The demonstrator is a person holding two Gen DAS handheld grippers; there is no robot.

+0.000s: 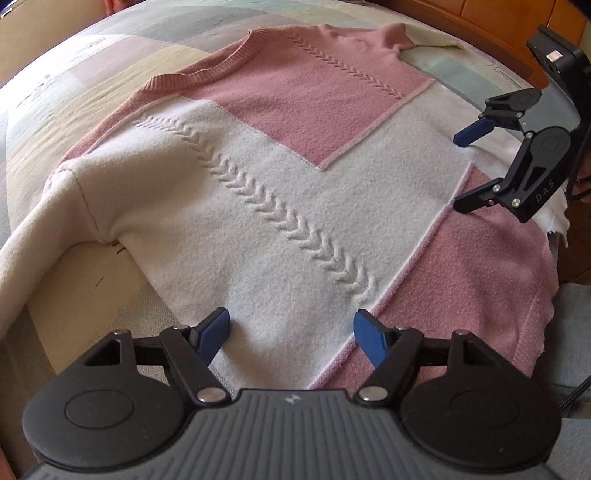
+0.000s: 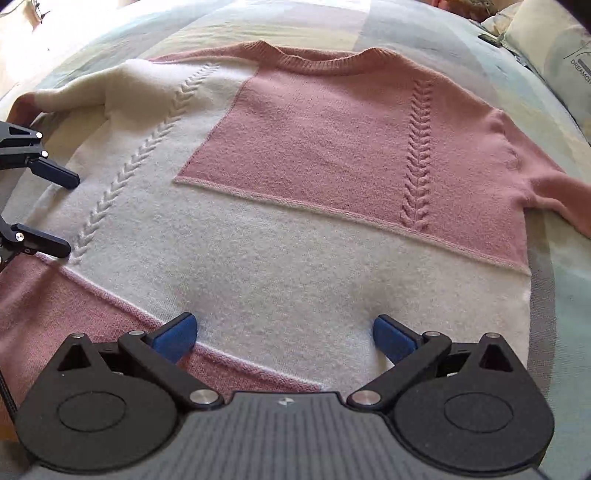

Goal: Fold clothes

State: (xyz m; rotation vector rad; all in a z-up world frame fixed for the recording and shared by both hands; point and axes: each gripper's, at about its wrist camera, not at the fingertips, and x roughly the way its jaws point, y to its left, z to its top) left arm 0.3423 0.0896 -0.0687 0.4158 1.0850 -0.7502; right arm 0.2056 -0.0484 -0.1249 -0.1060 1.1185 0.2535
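Sweater: pink-and-cream knit sweater with braided ribs [image 2: 295, 206] lies flat, face up, on the patchwork bed cover [image 2: 314, 22], hem toward the near edge. Left gripper [image 1: 291, 328] jaws spread, nothing between them, over the hem. Right gripper [image 2: 284, 332] likewise released. Advice: pinch both hem corners evenly and lift together, so the fold stays square.

A sweater [image 2: 295, 229] in blocks of dusty pink and cream, with raised braided lines, lies on a bed cover [image 2: 258, 22] of pale green, grey and cream patches. Black tongs have blue pads [image 2: 175, 338].
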